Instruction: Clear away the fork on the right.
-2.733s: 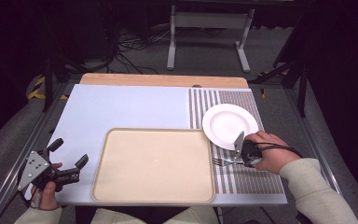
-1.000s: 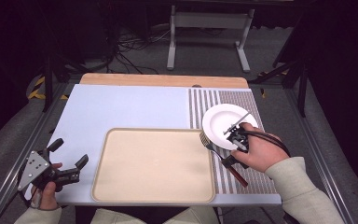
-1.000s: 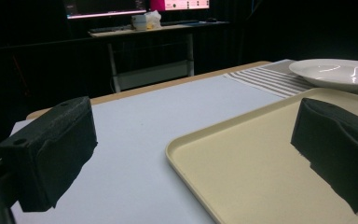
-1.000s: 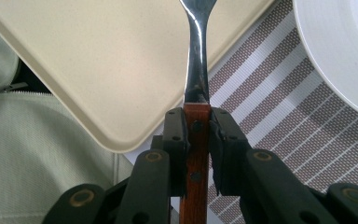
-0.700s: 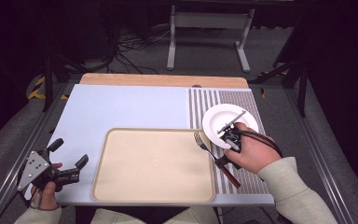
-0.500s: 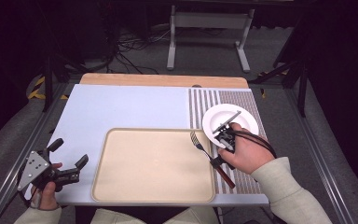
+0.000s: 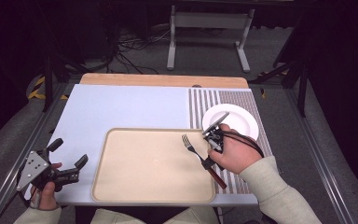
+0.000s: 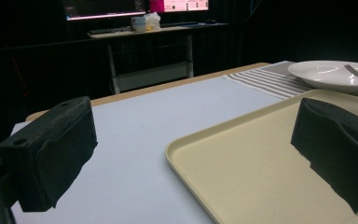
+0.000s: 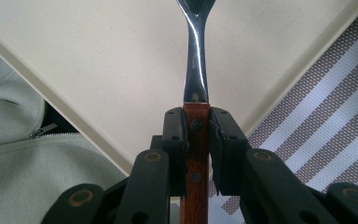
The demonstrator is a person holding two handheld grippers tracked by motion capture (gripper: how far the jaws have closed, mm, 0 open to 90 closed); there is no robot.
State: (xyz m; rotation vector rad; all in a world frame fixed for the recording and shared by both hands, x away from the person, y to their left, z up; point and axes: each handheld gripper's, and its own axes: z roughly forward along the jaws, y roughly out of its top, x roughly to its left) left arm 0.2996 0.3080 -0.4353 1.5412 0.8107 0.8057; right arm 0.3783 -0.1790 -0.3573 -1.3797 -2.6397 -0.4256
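A fork (image 7: 193, 149) with a red-brown wooden handle is clamped by that handle in my right gripper (image 7: 208, 163), which is shut on it. Its tines point up-left over the right part of the beige tray (image 7: 149, 172). In the right gripper view the two black jaws press on the fork's wooden handle (image 9: 196, 135) at my right gripper (image 9: 196, 140), and the steel neck reaches out above the tray (image 9: 98, 56). My left gripper (image 7: 68, 153) rests open at the table's front left, just left of the tray. My left gripper (image 8: 196, 154) holds nothing between its wide-apart jaws.
A white plate (image 7: 240, 119) sits on the striped placemat (image 7: 205, 105) right of the tray, just behind my right hand. The light blue table top (image 7: 121, 107) stretches behind the tray. In the left gripper view the plate (image 8: 326, 72) lies beyond the tray (image 8: 261, 154).
My right gripper has carried the fork from the striped mat beside the plate leftward, so its tines now lie over the tray. The left gripper has stayed put.
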